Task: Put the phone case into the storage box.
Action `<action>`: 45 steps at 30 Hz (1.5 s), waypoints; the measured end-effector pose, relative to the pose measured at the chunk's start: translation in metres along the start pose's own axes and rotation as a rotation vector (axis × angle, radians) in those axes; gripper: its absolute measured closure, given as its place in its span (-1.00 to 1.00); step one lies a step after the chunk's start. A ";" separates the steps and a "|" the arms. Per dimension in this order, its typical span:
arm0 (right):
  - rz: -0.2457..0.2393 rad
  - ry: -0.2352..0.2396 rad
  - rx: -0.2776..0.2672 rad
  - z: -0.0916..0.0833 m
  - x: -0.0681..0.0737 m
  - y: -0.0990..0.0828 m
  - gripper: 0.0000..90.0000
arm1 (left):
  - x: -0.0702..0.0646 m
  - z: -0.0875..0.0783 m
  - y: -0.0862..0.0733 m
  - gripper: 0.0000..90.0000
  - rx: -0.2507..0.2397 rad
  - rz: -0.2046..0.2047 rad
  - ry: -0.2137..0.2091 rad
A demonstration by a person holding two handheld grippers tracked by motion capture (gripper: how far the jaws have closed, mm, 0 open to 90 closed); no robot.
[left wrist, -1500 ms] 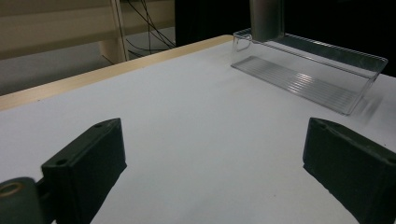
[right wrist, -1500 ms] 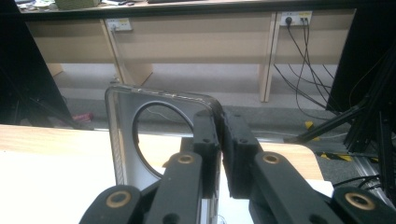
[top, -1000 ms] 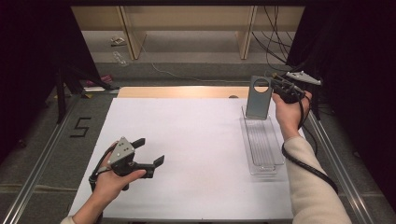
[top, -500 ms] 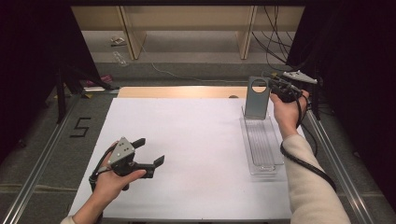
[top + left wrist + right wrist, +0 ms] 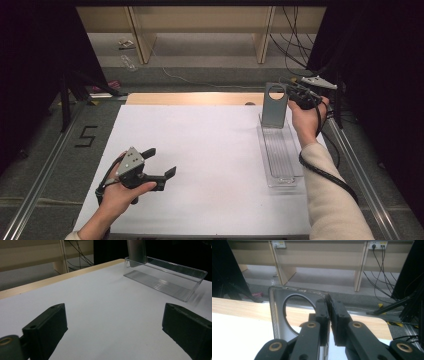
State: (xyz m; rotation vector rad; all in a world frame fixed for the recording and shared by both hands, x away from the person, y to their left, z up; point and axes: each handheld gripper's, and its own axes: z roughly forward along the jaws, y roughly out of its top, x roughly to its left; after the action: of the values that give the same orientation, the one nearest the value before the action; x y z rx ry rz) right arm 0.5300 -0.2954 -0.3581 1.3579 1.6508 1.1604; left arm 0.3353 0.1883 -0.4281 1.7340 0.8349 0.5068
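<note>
- White sheet (image 5: 210,165) covers your table, with a strip of bare wood (image 5: 190,98) along its far edge.
- Clear plastic tray (image 5: 280,150) lies lengthwise on the sheet's right side, near the far edge.
- Grey metal plate (image 5: 275,107) with a round hole stands upright at the tray's far end.
- Your right gripper (image 5: 296,93) reaches it from the right; its jaws are clamped together on the plate's edge beside the hole (image 5: 298,312), as the right gripper view shows close up.
- Your left gripper (image 5: 160,162) sits low over the sheet near the front left corner, jaws spread wide apart with nothing between them, well apart from the tray.
</note>
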 end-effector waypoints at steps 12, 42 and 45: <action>-0.005 0.004 0.011 0.006 -0.001 -0.003 0.89 | 0.000 0.000 0.000 -0.88 0.002 -0.001 -0.001; -0.015 0.003 0.065 0.020 -0.005 -0.018 0.89 | 0.001 0.001 0.000 -0.88 0.001 -0.003 -0.002; -0.015 0.008 0.067 0.021 -0.005 -0.019 0.90 | 0.000 0.001 0.000 -0.88 0.003 -0.001 -0.002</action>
State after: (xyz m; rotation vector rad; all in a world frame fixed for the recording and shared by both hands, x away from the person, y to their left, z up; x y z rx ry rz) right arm 0.5432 -0.2971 -0.3834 1.3815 1.7165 1.1123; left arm 0.3359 0.1882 -0.4288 1.7371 0.8353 0.5034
